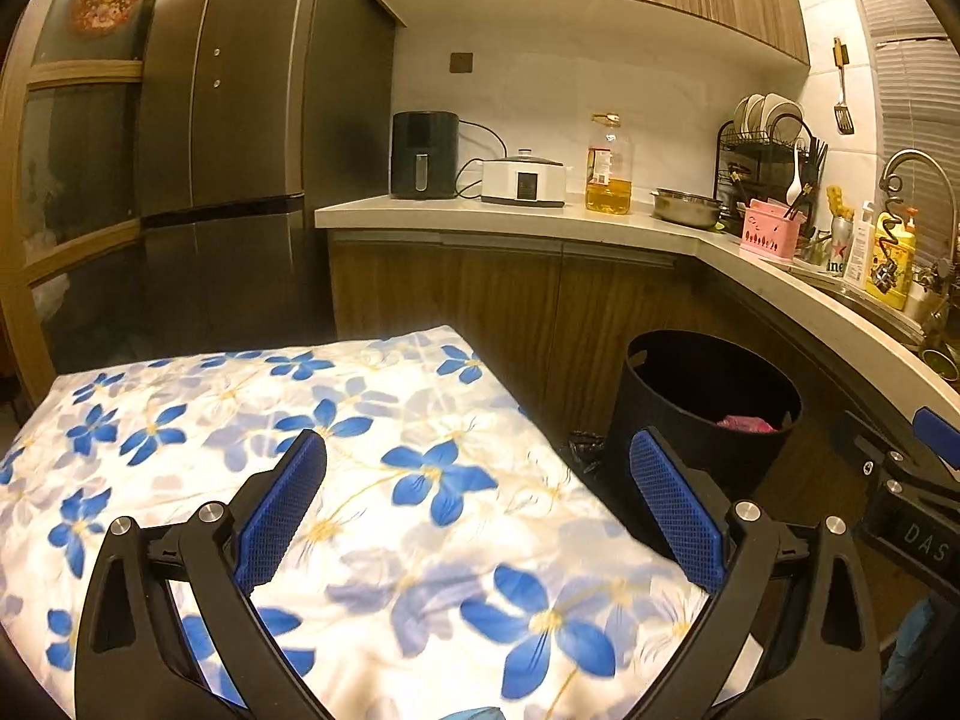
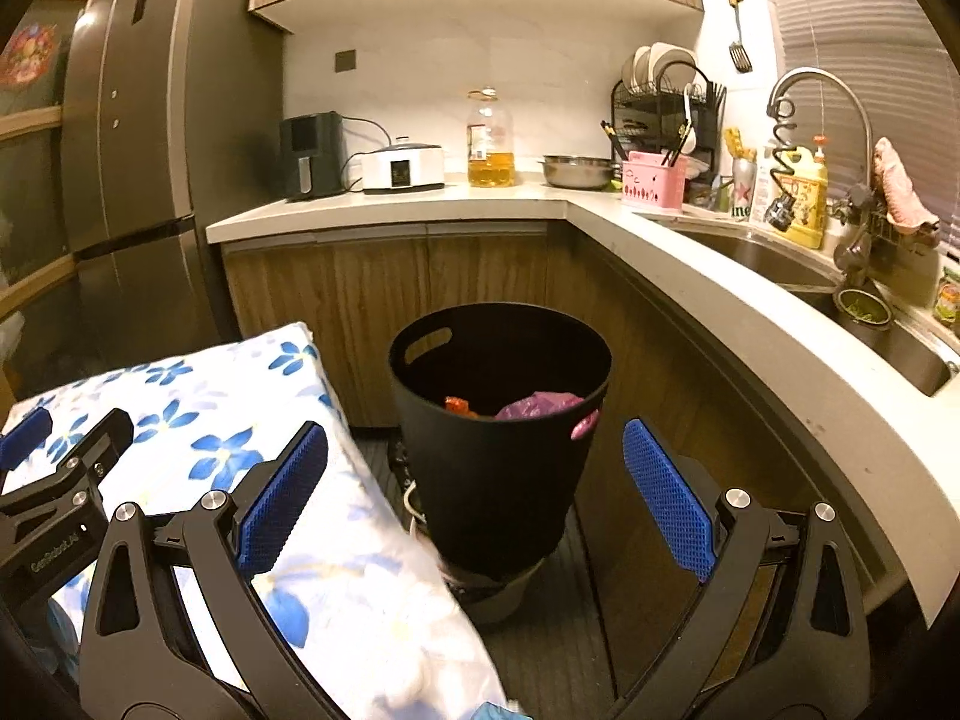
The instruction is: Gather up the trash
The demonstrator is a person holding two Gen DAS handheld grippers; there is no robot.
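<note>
A black round bin [image 2: 501,468] stands on the floor in front of the cabinets, raised on a grey base. Inside it lie a purple bag [image 2: 540,405] and an orange scrap [image 2: 459,405]. The left wrist view shows the same bin [image 1: 708,414] with pink trash [image 1: 747,423] in it. My right gripper [image 2: 474,492] is open and empty, its blue pads either side of the bin. My left gripper [image 1: 480,501] is open and empty above the flowered cloth [image 1: 336,480]. The other gripper shows at the edge of each view.
The cloth-covered surface [image 2: 240,480] fills the left foreground. An L-shaped counter [image 2: 690,252] holds an air fryer [image 2: 312,153], cooker, oil bottle [image 2: 491,141], metal bowl, dish rack and sink [image 2: 798,264]. A tall fridge [image 1: 240,120] stands at the left. Dark scraps [image 1: 585,444] lie on the floor beside the bin.
</note>
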